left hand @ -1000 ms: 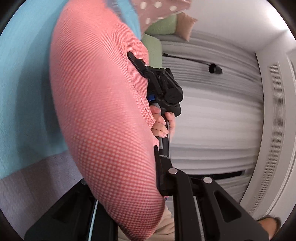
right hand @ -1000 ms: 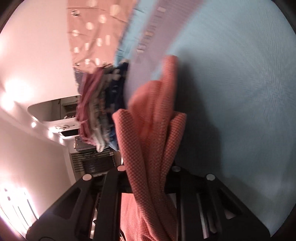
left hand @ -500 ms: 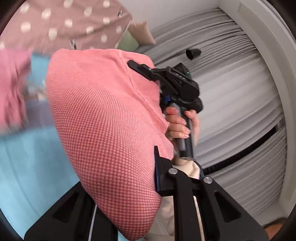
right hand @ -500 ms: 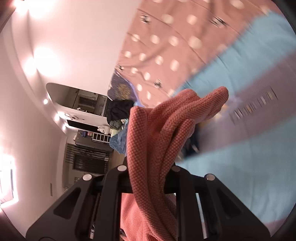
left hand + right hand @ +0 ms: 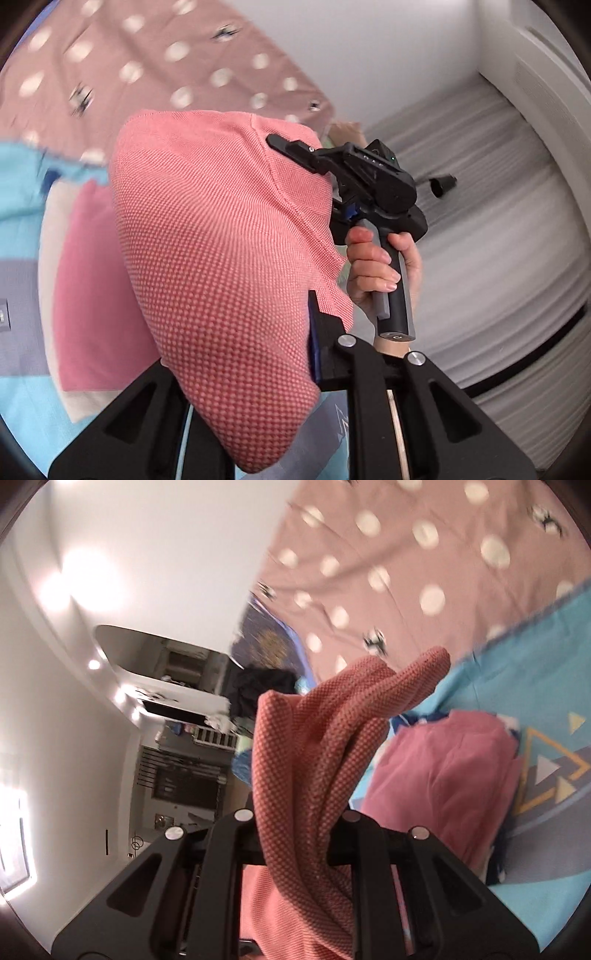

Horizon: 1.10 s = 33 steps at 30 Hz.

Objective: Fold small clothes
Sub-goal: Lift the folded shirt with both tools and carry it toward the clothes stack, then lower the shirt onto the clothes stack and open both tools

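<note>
A coral-pink knitted garment [image 5: 221, 266] hangs stretched in the air between both grippers. My left gripper [image 5: 295, 354] is shut on one edge of it; the cloth hides its left finger. My right gripper [image 5: 299, 830] is shut on a bunched edge of the same garment [image 5: 332, 746], whose folds rise from between the fingers. In the left wrist view the right gripper [image 5: 295, 147] and the hand [image 5: 373, 273] holding it show at the garment's far edge. A folded pink garment [image 5: 443, 775] lies on the blue bedspread [image 5: 535, 646] below.
A pink polka-dot duvet [image 5: 406, 554] lies at the head of the bed. Grey pleated curtains [image 5: 498, 221] hang to the right in the left wrist view. The right wrist view shows a white wall, dark clothes [image 5: 266, 686] and a doorway [image 5: 184, 775].
Both grippers have swung with the garment held between them: the views have turned from the blue bedspread toward the polka-dot duvet, and the folded pink garment has come into view.
</note>
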### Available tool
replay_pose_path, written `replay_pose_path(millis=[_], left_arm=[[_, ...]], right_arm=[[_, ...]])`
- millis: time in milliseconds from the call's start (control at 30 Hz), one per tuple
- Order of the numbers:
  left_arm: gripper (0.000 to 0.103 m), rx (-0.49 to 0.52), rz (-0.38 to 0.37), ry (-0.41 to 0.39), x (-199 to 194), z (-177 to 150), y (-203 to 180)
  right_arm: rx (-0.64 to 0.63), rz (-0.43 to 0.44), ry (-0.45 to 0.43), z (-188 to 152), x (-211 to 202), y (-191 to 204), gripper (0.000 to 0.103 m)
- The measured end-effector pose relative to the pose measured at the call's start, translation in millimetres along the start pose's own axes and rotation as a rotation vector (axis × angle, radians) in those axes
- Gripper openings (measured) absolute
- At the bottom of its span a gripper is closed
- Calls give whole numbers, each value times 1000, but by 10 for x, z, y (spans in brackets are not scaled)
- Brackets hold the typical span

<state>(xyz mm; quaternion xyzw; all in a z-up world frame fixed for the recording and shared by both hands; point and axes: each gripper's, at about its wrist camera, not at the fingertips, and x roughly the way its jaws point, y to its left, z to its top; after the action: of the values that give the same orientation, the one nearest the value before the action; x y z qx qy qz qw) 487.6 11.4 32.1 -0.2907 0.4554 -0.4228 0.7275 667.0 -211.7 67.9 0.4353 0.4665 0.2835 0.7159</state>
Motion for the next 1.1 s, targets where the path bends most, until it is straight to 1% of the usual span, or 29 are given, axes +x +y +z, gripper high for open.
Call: replay_pose_path(millis=[33, 67, 133, 167, 233, 300, 367, 400, 433, 467, 500, 533, 567, 633, 700, 800, 867, 933, 967, 1033, 1100], left_arm=[[16, -31, -6, 1, 34, 26, 143], [16, -56, -13, 3, 113, 85, 188], [16, -104, -30, 17, 128, 22, 494], [16, -127, -46, 24, 136, 1, 628], [16, -180, -105, 36, 169, -46, 890], [16, -212, -158, 43, 180, -76, 1045], [16, -251, -210, 49, 173, -152, 1137], [16, -265, -231, 48, 141, -198, 1131], [16, -275, -246, 46, 141, -219, 1162], [16, -290, -268, 41, 139, -242, 1199], [16, -301, -283, 39, 133, -263, 1217], [16, -312, -298, 37, 124, -280, 1231], [16, -319, -310, 32, 110, -284, 1237], [16, -327, -322, 25, 89, -287, 1233], [17, -335, -322, 16, 46, -294, 1205], [18, -347, -327, 4, -13, -297, 1172], [18, -347, -318, 3, -30, -302, 1160], [22, -353, -299, 2, -55, -353, 1140], [23, -360, -289, 4, -39, -369, 1151], [24, -381, -276, 20, -18, -435, 1222], [26, -407, -263, 37, -30, -537, 1307]], right_arm=[[7, -11, 12, -1, 94, -66, 15], [24, -28, 29, 5, 228, -195, 15], [85, -52, 54, 14, 436, -456, 15], [106, -60, 59, 1, 475, -548, 15], [138, -69, 61, -4, 562, -736, 15], [165, -45, 67, -2, 579, -863, 16], [208, -25, 78, -25, 552, -956, 25], [224, -12, 85, -49, 517, -986, 26], [226, 14, 105, -108, 477, -984, 31], [218, 43, 133, -158, 443, -975, 42], [199, 90, 169, -262, 384, -932, 48], [180, 107, 185, -351, 330, -891, 55], [154, 114, 192, -418, 258, -861, 56], [112, 118, 192, -608, 93, -788, 57], [107, 127, 210, -785, 14, -770, 59], [123, 113, 207, -922, -25, -780, 59], [130, 128, 200, -938, -50, -773, 60], [177, 149, 198, -876, -41, -827, 62], [191, 136, 204, -853, -37, -858, 62], [185, 61, 204, -832, -84, -913, 62], [181, 58, 200, -848, -193, -946, 60]])
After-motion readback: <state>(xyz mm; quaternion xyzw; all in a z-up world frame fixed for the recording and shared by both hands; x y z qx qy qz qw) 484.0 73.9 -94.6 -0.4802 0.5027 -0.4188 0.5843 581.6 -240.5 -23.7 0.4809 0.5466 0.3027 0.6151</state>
